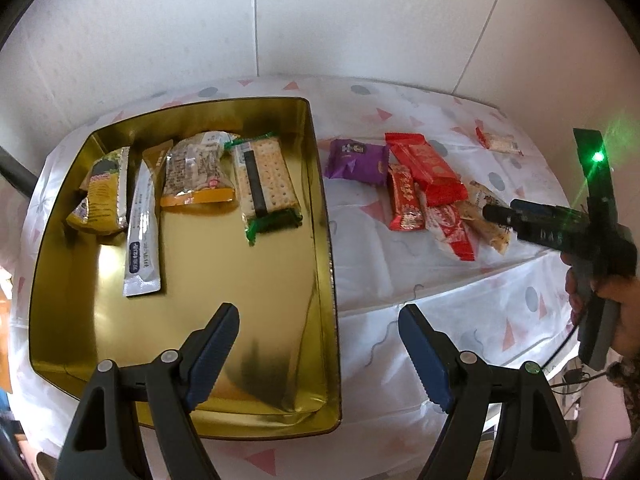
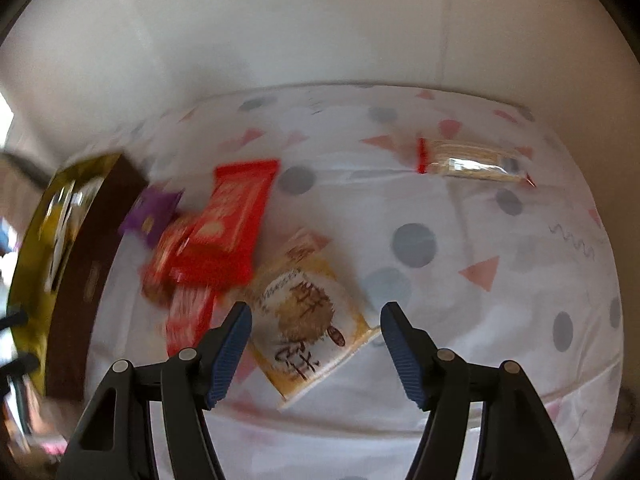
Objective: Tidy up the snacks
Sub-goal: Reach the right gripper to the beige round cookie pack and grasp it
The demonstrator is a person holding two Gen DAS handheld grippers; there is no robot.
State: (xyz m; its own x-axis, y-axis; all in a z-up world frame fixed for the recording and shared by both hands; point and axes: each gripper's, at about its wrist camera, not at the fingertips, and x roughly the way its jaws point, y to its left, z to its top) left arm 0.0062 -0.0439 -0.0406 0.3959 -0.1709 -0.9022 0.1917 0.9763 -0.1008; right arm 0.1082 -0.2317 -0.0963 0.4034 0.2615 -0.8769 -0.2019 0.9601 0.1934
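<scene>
Right claw (image 2: 316,350) over beige packet (image 2: 308,328)

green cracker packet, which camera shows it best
The left wrist view. There the green cracker packet lies sharp and unblocked on the floor of the gold tin, dotted crackers visible through the wrapper. In the right wrist view the tin sits blurred at the left edge and the packet cannot be made out.

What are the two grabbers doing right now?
Left gripper: open, holding nothing, above the gold tin.
Right gripper: open, holding nothing, over the beige snack packet.
</scene>
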